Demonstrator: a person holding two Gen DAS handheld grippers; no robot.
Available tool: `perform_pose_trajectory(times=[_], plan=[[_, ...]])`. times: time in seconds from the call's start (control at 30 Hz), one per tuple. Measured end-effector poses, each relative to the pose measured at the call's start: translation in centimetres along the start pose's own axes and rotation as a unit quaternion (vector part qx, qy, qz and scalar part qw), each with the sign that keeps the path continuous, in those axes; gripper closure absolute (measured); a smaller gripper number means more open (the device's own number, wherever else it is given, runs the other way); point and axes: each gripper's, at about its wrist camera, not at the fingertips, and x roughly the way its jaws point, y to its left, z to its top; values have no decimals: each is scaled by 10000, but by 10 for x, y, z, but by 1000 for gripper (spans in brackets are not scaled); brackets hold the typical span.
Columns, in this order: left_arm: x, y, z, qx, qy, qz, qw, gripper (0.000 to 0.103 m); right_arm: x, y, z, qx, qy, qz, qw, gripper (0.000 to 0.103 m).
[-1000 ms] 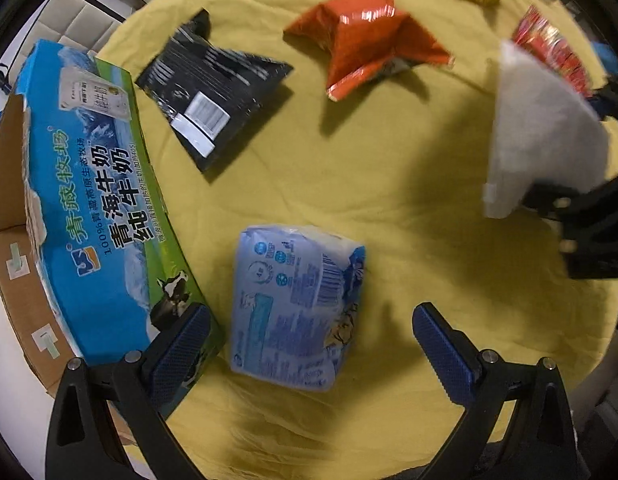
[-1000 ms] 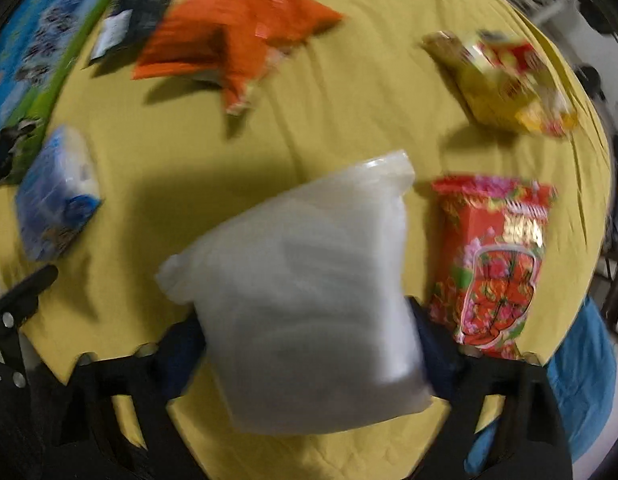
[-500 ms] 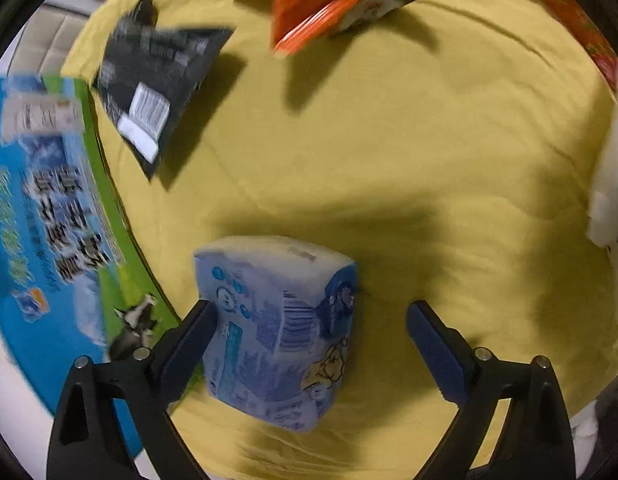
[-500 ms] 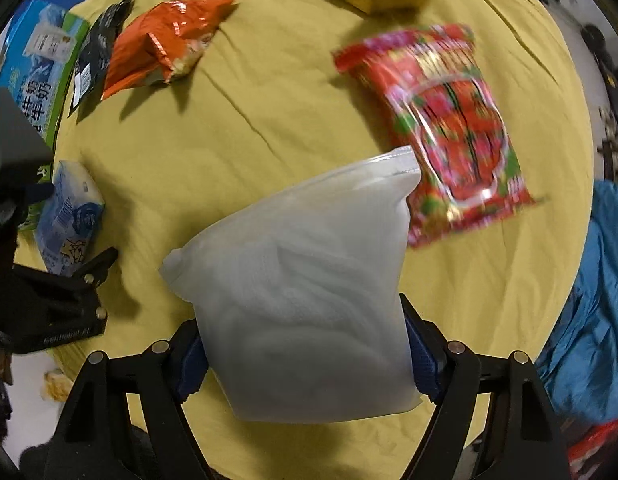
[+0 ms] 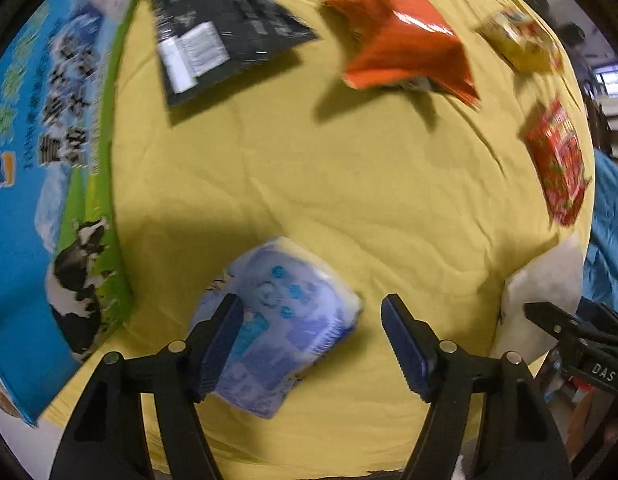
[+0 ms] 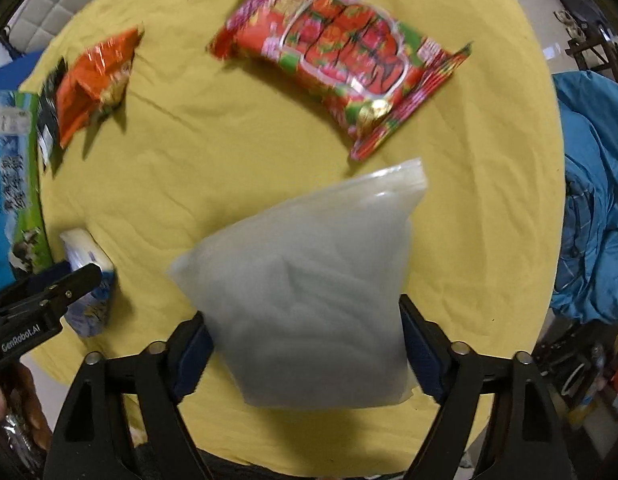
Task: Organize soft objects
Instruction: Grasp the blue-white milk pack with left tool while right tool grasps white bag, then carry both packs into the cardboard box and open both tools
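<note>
The left hand-held gripper (image 5: 311,334), marked "GenRobot.AI", stands wide around the blue tissue pack (image 5: 277,332), its left pad apparently touching; half a second ago the pack lay further ahead. The right hand-held gripper (image 6: 305,344), marked "DAS", keeps the white bag (image 6: 309,296) clamped. Left of it stands a milk carton (image 5: 49,160) with blurred Chinese print.

tissue pack (image 5: 277,328) beside milk carton (image 5: 49,184)
</note>
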Motion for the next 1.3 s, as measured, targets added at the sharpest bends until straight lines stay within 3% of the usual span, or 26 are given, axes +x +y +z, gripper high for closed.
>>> perform_pose_trajectory(times=[0.07, 0.13, 0.17, 0.37, 0.43, 0.5, 0.6, 0.7, 0.8, 0.97, 1.03, 1.2, 1.3], plan=[[4, 3, -2, 78, 48, -9, 10000, 33, -12, -15, 1, -16, -101, 21, 9999, 13], [14, 3, -7, 413, 154, 241, 9987, 31, -16, -20, -2, -221, -153, -77, 9996, 13], [21, -1, -10, 643, 246, 469, 9965, 31, -17, -21, -3, -332, -150, -128, 9993, 13], [56, -33, -26, 1382, 466, 902, 9852, 29, -20, -32, -27, -1023, -79, -230, 9945, 11], [61, -35, -31, 1285, 378, 803, 9877, 31, -22, -37, -30, -1087, -50, -297, 9936, 11], [58, -28, -34, 1077, 347, 677, 9913, 44, -20, -47, -37, -1108, -32, -375, 9931, 11], [59, -19, -46, 703, 177, 424, 9965, 52, -19, -71, -49, -879, -77, -341, 9955, 25], [61, -11, -55, 297, 13, 155, 9994, 53, -21, -88, -55, -680, -171, -330, 9970, 26], [77, -5, -62, 417, -6, 296, 9987, 47, -23, -113, -72, -521, -212, -283, 9980, 25], [108, 3, -76, 775, -96, 641, 9949, 49, -20, -124, -78, -526, -138, -288, 9981, 25], [111, -24, -75, 740, -182, 666, 9949, 57, -18, -113, -95, -565, -209, -366, 9975, 31], [90, -34, -99, 649, -375, 502, 9959, 84, -23, -125, -118, -481, -343, -424, 9973, 37], [88, -40, -107, 670, -442, 470, 9957, 88, -24, -137, -131, -359, -413, -345, 9979, 38]])
